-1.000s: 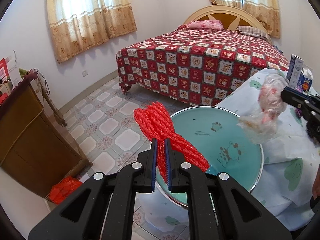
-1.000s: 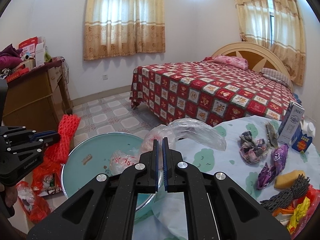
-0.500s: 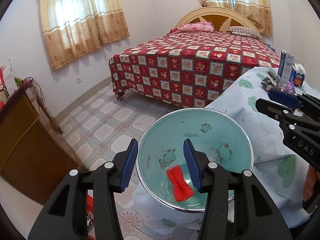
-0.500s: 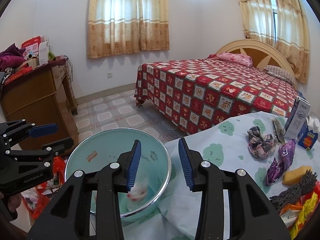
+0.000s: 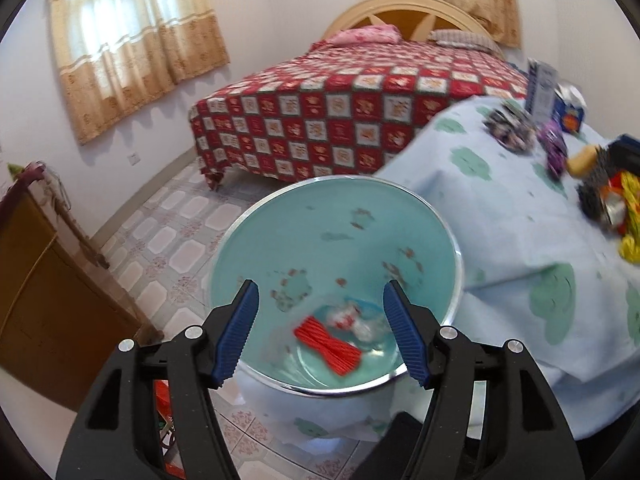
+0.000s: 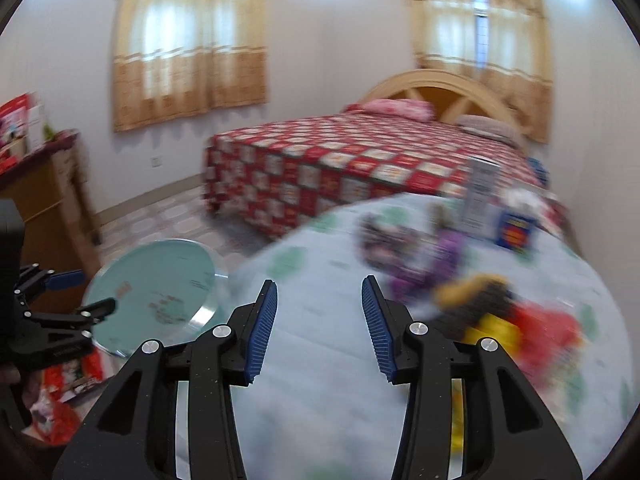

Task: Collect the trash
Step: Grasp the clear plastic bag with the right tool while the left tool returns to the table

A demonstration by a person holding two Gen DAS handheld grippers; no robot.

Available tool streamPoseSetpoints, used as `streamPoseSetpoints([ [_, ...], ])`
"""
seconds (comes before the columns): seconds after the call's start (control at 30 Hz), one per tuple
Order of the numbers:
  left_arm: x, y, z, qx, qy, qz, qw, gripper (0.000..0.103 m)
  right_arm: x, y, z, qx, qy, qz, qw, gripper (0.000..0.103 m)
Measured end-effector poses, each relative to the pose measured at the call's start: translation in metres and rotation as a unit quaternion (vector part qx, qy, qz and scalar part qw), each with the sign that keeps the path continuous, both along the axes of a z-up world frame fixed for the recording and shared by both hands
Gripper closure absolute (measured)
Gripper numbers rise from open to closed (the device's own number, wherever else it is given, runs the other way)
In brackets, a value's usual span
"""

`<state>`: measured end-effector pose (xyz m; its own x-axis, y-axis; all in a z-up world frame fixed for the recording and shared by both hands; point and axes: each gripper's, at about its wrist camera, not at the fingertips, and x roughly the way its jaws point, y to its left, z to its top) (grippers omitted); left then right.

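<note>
A teal basin (image 5: 320,220) stands beside the table, with a red foam net (image 5: 328,346) and a crumpled clear plastic bag (image 5: 360,320) lying in its bottom. My left gripper (image 5: 320,286) hovers over the basin, jaws opening, nothing between them. In the blurred right wrist view, my right gripper (image 6: 320,282) is over the light-blue tablecloth (image 6: 320,360), jaws opening and empty. Ahead of it to the right lie a dark crumpled wrapper (image 6: 384,236), a purple wrapper (image 6: 444,256), an orange sponge (image 6: 468,288) and red and yellow wrappers (image 6: 532,328). The left gripper (image 6: 98,289) shows at that view's left by the basin (image 6: 160,280).
A tall carton (image 6: 478,196) and a blue box (image 6: 516,232) stand at the table's far side. A bed with a red checked cover (image 5: 340,120) is behind. A wooden cabinet (image 5: 48,300) stands left, with red bags (image 6: 60,400) on the tiled floor below.
Both grippers opened: the red net and the plastic bag dropped into the basin. The left gripper sank closer to the basin. The right gripper swung right, from the basin to over the table.
</note>
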<state>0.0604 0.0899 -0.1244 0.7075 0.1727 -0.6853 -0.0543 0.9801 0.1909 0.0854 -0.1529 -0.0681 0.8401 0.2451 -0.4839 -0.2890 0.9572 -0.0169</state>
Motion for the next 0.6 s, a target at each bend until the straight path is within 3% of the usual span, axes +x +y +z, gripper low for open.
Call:
streamPoseSetpoints([
  [0.27, -0.007, -0.034, -0.013, 0.008, 0.018, -0.036, 0.9991, 0.039, -0.036, -0.136, -0.018, 0.037, 0.026, -0.16, 0.986, 0.059],
  [0.6, -0.011, -0.068, -0.011, 0.015, 0.021, -0.069, 0.9973, 0.039, -0.012, -0.174, -0.056, 0.077, 0.104, -0.169, 0.977, 0.063],
])
